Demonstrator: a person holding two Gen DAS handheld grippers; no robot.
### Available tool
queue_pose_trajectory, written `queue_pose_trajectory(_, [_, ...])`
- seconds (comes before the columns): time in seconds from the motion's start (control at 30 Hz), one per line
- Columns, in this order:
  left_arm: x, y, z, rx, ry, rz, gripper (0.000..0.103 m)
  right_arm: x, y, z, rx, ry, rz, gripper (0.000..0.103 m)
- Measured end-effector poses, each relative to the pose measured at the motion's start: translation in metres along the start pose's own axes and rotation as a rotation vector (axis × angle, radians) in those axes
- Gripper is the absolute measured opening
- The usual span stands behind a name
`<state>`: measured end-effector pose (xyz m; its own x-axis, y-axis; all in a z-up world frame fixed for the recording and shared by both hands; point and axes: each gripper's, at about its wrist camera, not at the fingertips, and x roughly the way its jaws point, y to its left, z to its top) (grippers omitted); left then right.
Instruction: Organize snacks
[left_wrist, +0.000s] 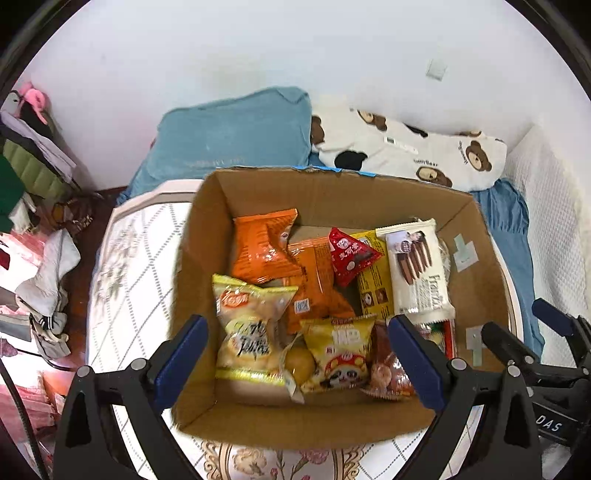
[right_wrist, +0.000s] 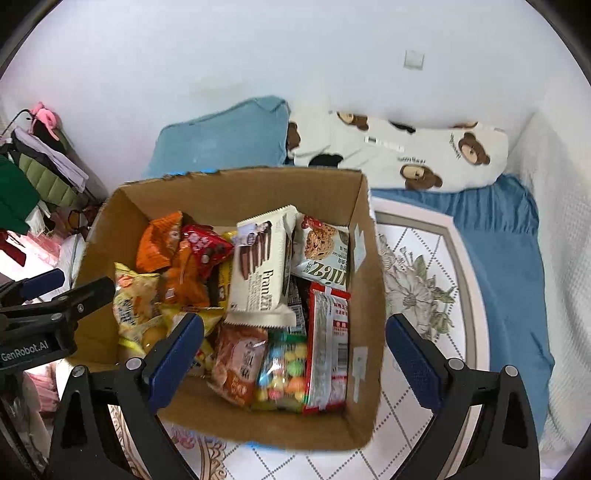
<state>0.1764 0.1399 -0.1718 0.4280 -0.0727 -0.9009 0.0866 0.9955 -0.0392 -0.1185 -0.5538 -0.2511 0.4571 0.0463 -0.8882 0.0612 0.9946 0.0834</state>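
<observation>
- Over the bed, a cardboard box (left_wrist: 207, 236) sits on a flowered mat (right_wrist: 424, 280), with pillows at the far side.
- Snack packets fill it: orange bags (left_wrist: 262, 251) far left, a white wafer pack (right_wrist: 262, 266) in the middle, a red packet (right_wrist: 328, 343) near right.
- Left gripper (left_wrist: 295, 358) and right gripper (right_wrist: 295, 354) both hang above the box, jaws wide apart, holding nothing.
- No loose snacks show outside; gathering looks nearly done, though the packets lie jumbled.
</observation>
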Motion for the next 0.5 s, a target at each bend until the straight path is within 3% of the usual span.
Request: queue_pose_trajectory(0.5, [-0.115,-0.003,-0.084,-0.003,-0.229,0.017,0.100,-0.126,0.011,-0.079,-0.018,-0.198,0.018,0.102])
